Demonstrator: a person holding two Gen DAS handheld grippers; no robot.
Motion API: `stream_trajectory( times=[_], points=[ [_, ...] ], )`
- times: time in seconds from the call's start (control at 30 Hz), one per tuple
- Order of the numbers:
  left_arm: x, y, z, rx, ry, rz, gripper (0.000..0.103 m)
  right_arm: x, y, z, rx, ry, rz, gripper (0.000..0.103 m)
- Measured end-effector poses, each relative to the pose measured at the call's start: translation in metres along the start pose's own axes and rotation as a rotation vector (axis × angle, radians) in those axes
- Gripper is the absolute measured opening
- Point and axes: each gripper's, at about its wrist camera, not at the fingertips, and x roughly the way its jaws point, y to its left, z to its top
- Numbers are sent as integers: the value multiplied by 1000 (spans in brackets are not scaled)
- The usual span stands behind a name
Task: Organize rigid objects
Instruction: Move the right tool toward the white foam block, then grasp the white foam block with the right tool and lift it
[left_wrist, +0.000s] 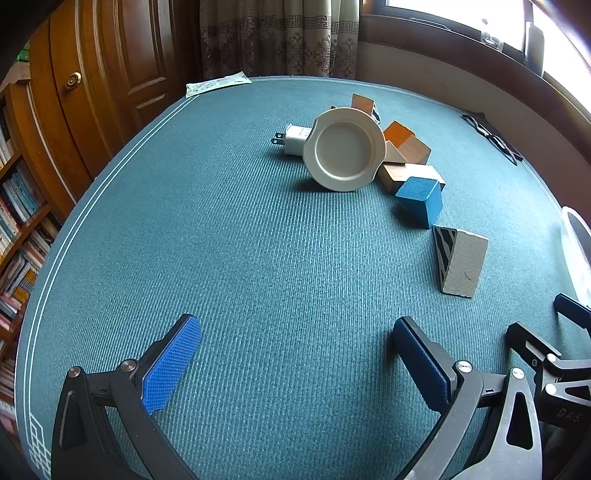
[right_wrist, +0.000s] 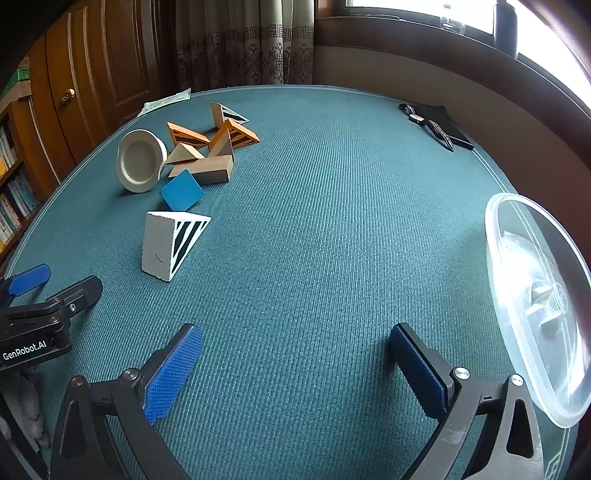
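A cream plastic plate (left_wrist: 345, 149) (right_wrist: 139, 161) leans on edge against a pile of wooden blocks (left_wrist: 406, 155) (right_wrist: 207, 155). A white plug adapter (left_wrist: 293, 139) lies behind the plate. A blue cube (left_wrist: 421, 201) (right_wrist: 182, 192) sits in front of the pile. Nearer stands a grey wedge with black and white stripes (left_wrist: 461, 260) (right_wrist: 170, 243). A clear plastic bowl (right_wrist: 539, 302) with small items inside sits at the right. My left gripper (left_wrist: 295, 354) is open over bare mat, well short of the blocks. My right gripper (right_wrist: 295, 362) is open too, holding nothing, left of the bowl.
The teal mat (left_wrist: 240, 258) (right_wrist: 332, 221) covers a table. A black watch and wallet (right_wrist: 437, 125) (left_wrist: 491, 136) lie at the far right edge. A paper packet (left_wrist: 218, 83) sits at the far left corner. A wooden door, bookshelf and curtain stand beyond.
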Motion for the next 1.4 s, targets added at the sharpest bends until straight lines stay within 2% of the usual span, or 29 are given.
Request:
stream_trajectory(
  times=[0.7,0.93,1.2,1.4],
  points=[
    [-1,-1,0,0,2,-4,103,0,0,1,-22,12,9,103],
    [-3,3,5,-31,-3,12,103,-1,1,1,-36,10,27,103],
    [-14,14,19,-43,-77,55,103,-2,14,6,-56,17,81,103],
    [-25,27,41,-76,-134,91,103,-7,31,19,-81,-19,111,103]
  ],
)
